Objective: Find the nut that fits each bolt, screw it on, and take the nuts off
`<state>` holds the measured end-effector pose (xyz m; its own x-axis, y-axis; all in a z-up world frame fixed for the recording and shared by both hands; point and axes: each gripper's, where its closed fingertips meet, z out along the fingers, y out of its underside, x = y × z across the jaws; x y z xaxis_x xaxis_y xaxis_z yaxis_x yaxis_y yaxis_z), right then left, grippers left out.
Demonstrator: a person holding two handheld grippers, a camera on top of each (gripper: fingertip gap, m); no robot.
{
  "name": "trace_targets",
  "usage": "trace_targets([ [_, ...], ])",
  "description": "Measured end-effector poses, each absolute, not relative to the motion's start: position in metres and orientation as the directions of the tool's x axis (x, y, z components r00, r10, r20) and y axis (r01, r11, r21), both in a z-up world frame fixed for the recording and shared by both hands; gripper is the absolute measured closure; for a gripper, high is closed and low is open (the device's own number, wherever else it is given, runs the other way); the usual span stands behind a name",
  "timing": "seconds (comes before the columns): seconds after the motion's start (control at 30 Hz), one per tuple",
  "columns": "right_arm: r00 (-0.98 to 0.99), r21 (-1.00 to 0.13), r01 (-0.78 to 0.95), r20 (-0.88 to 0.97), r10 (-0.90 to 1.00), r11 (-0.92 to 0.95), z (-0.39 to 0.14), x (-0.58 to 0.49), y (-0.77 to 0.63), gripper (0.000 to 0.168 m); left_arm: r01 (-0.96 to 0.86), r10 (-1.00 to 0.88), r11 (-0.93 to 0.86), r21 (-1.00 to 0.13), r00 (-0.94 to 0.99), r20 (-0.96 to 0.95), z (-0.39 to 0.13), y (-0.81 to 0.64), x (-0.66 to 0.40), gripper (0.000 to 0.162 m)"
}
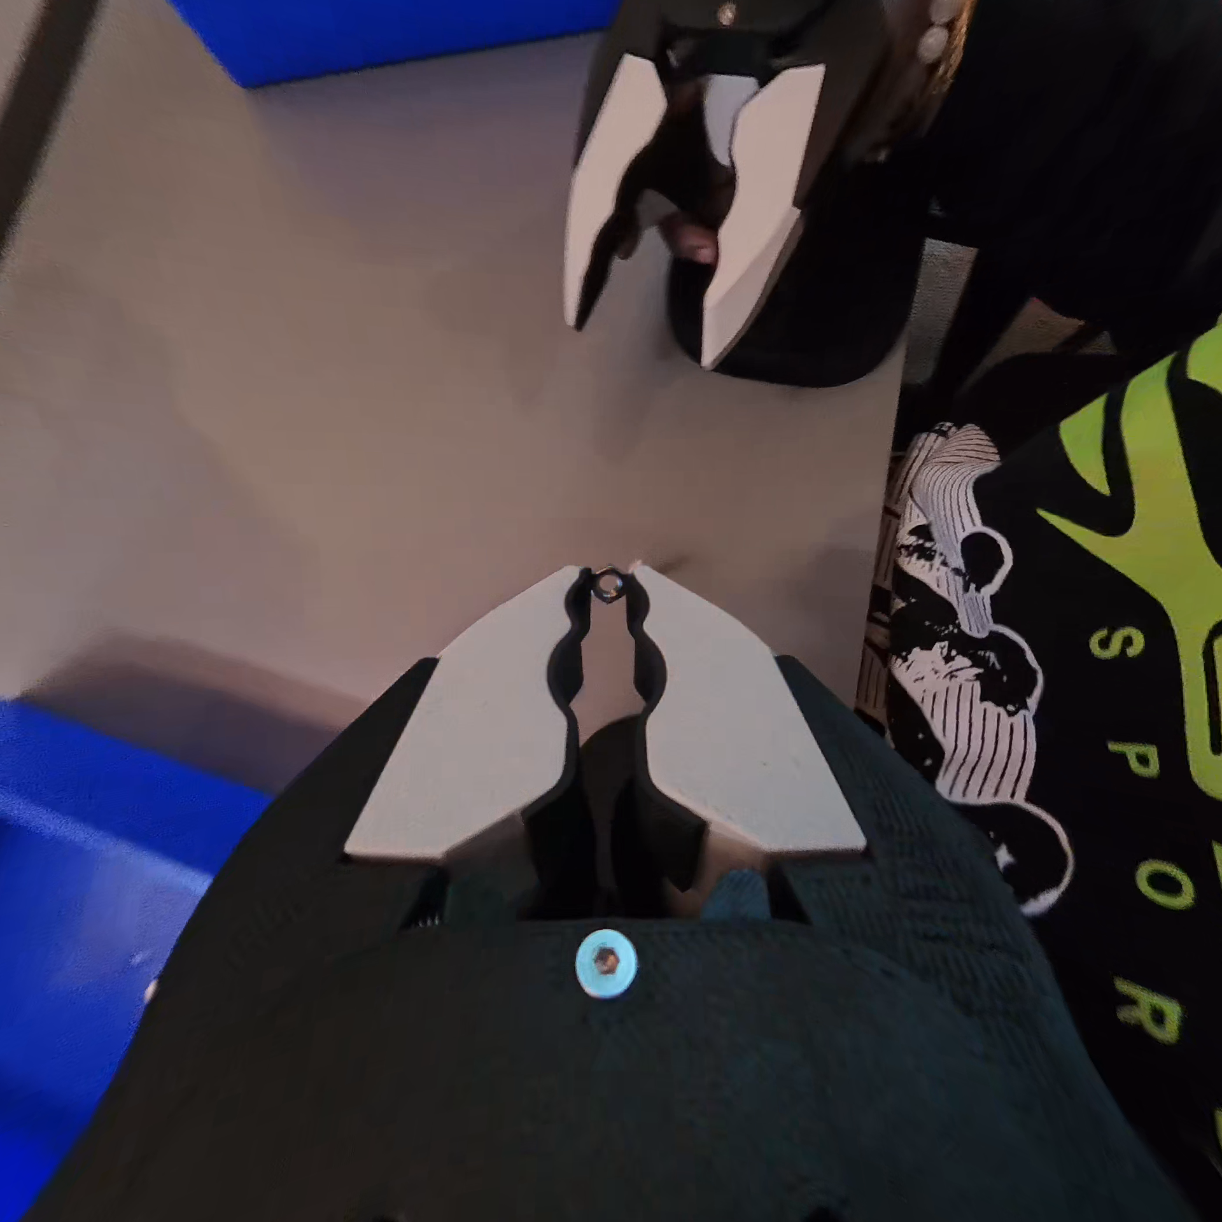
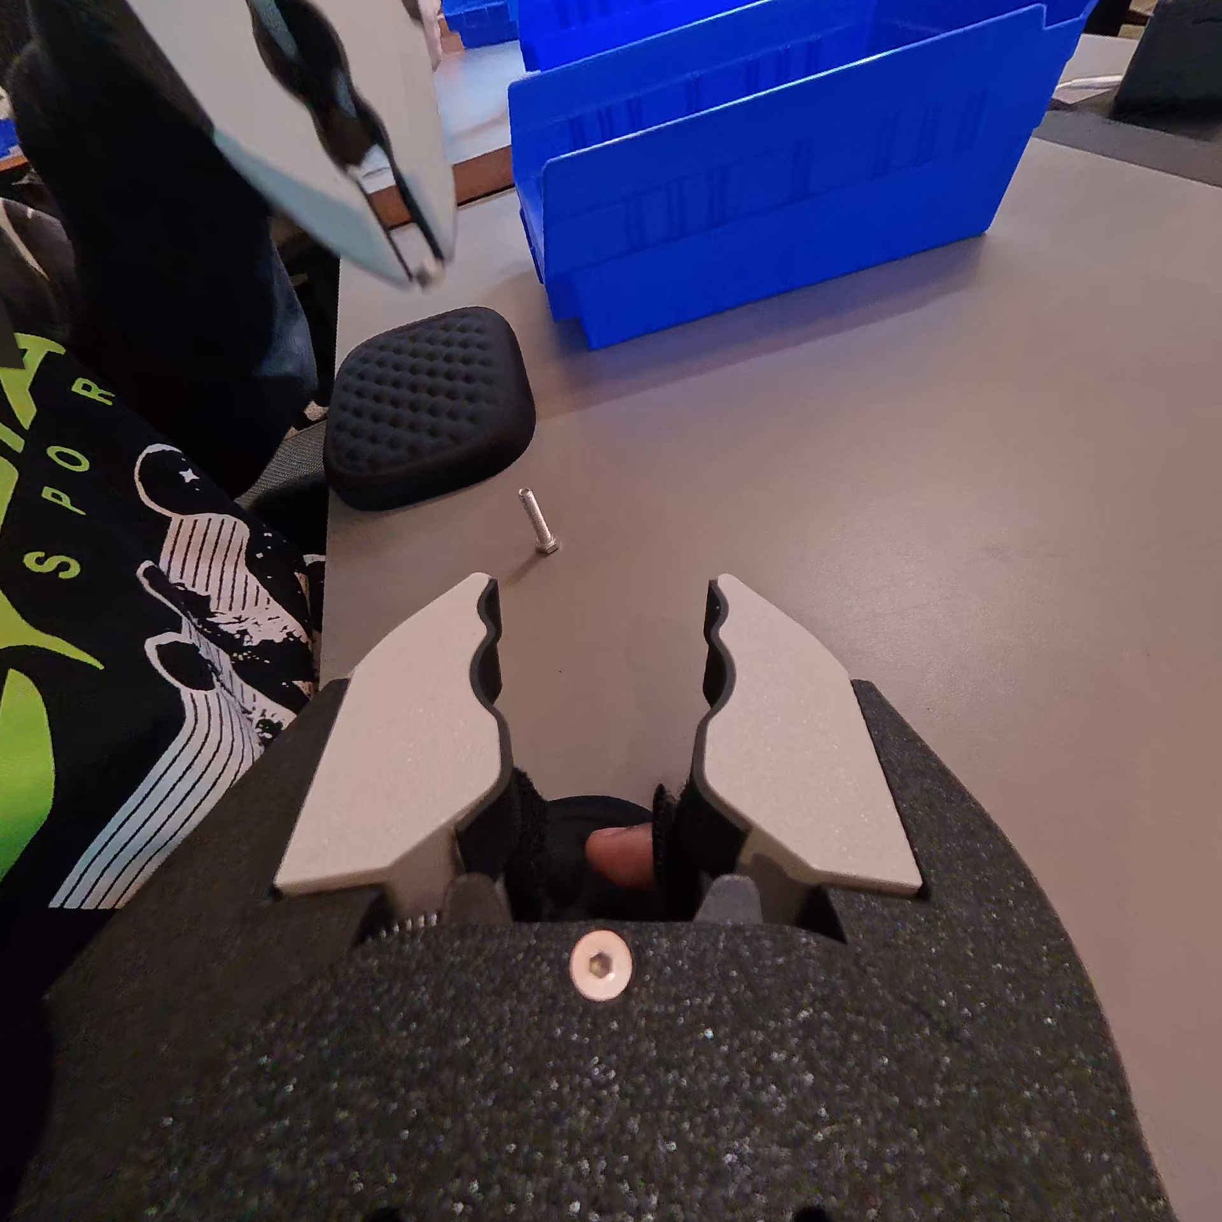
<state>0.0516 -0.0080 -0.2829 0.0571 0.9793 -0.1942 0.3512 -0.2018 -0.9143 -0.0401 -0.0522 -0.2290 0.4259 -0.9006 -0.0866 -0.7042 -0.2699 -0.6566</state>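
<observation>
My left gripper [image 1: 608, 582] is shut on a small hex nut [image 1: 608, 586], pinched at its fingertips above the grey table [image 1: 330, 430]. It also shows in the right wrist view [image 2: 423, 264], raised at upper left. A silver bolt [image 2: 537, 521] stands upright on its head on the table, just ahead of my right gripper [image 2: 602, 585]. My right gripper is open and empty, low over the table. It shows in the left wrist view [image 1: 641, 337] too, open at top centre.
Blue plastic bins [image 2: 760, 198] stand at the back of the table; one more sits at lower left in the left wrist view [image 1: 99, 859]. A black padded cushion [image 2: 430, 403] lies by the table's edge. A person in a black and green shirt [image 2: 99, 595] sits alongside. The left gripper's tips are roughly 12 cm from the right gripper's.
</observation>
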Motion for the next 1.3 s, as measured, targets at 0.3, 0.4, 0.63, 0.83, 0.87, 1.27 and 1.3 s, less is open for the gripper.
trace_targets([
  [0.3,0.052,-0.917,0.341,-0.202,0.978,-0.208,-0.282,0.052,-0.008,0.109,-0.783,-0.946,-0.284,-0.553,0.323,0.028,-0.303,-0.048,0.014,0.152],
  [0.4,0.051,-0.918,0.337,-0.205,0.978,-0.210,-0.282,0.053,-0.008,0.109,-0.816,-0.943,-0.296,-0.497,0.333,0.015,-0.318,-0.044,0.012,0.152],
  [0.63,0.048,-0.917,0.338,-0.208,0.977,-0.212,-0.282,0.053,-0.008,0.109,-0.855,-0.948,-0.292,-0.429,0.320,0.007,-0.333,-0.044,0.011,0.152],
  [0.83,0.047,-0.916,0.339,-0.209,0.977,-0.212,-0.282,0.053,-0.008,0.109,-0.859,-0.948,-0.296,-0.419,0.319,0.016,-0.336,-0.045,0.011,0.151],
  [0.87,0.047,-0.916,0.340,-0.209,0.977,-0.212,-0.282,0.053,-0.008,0.109,-0.861,-0.948,-0.295,-0.415,0.318,0.014,-0.336,-0.045,0.011,0.151],
  [1.27,0.045,-0.917,0.336,-0.211,0.976,-0.214,-0.281,0.053,-0.009,0.109,-0.799,-0.941,-0.302,-0.520,0.337,0.028,-0.316,-0.042,0.012,0.142],
  [1.3,0.045,-0.917,0.337,-0.211,0.977,-0.213,-0.281,0.053,-0.009,0.109,-0.771,-0.938,-0.303,-0.559,0.345,0.032,-0.309,-0.040,0.012,0.140],
])
